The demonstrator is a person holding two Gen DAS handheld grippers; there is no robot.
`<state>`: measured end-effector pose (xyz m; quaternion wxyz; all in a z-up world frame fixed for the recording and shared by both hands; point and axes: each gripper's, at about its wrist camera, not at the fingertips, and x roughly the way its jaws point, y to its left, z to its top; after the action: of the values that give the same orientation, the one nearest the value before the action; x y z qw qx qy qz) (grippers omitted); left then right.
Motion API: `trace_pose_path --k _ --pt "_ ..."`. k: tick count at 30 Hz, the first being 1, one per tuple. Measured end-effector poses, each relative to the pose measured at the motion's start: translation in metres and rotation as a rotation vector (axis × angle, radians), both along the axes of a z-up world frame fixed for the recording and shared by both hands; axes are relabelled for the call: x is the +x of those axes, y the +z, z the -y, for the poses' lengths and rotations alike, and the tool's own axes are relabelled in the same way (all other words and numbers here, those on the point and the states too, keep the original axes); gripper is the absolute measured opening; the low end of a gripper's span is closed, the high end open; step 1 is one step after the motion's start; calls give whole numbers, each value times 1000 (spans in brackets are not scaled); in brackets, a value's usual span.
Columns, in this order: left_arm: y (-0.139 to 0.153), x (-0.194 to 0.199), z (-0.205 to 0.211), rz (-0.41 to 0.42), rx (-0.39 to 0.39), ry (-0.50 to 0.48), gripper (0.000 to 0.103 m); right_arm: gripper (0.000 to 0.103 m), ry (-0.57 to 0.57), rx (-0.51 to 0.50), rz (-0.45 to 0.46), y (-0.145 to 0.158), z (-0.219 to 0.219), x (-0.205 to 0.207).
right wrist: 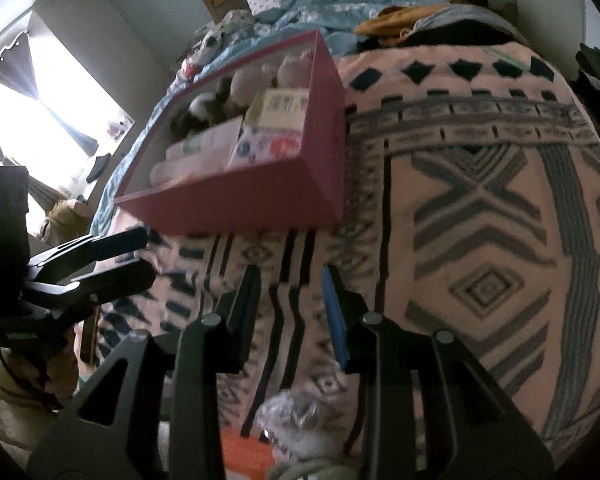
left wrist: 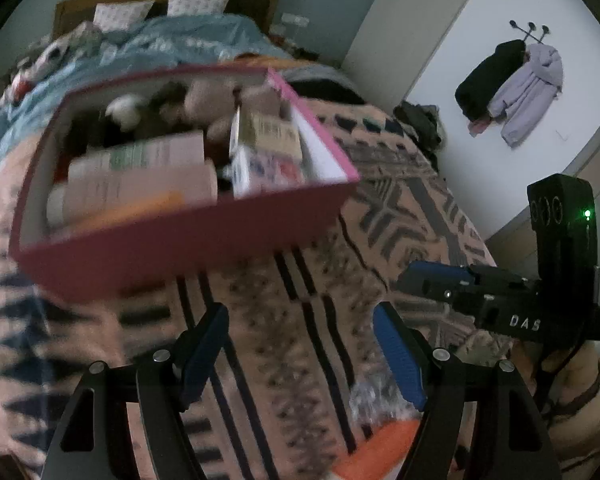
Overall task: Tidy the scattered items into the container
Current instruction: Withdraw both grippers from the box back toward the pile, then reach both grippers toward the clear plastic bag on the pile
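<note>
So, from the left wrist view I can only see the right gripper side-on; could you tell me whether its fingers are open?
Observer: Yes. In the right wrist view the right gripper is open, and only the blanket shows between its fingers.
Operator: Thank you. And what is off to the left, past the edge of my picture?
Observer: A bright window, to the left of the bed.
</note>
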<state>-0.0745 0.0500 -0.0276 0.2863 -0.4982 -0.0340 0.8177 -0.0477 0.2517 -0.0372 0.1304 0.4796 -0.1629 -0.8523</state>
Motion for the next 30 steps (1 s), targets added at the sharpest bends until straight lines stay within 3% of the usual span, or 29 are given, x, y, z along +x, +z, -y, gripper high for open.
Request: trace_pose_path --k 9,18,30 --pt "-23 37 -3 87 -21 -17 76 35 -19 -5 89 -21 -5 38" --pt "-46 48 -30 159 -66 -87 76 36 -27 -3 156 -38 -7 71" --pt "-73 54 -55 204 -150 -147 76 36 14 35 175 -49 6 77"
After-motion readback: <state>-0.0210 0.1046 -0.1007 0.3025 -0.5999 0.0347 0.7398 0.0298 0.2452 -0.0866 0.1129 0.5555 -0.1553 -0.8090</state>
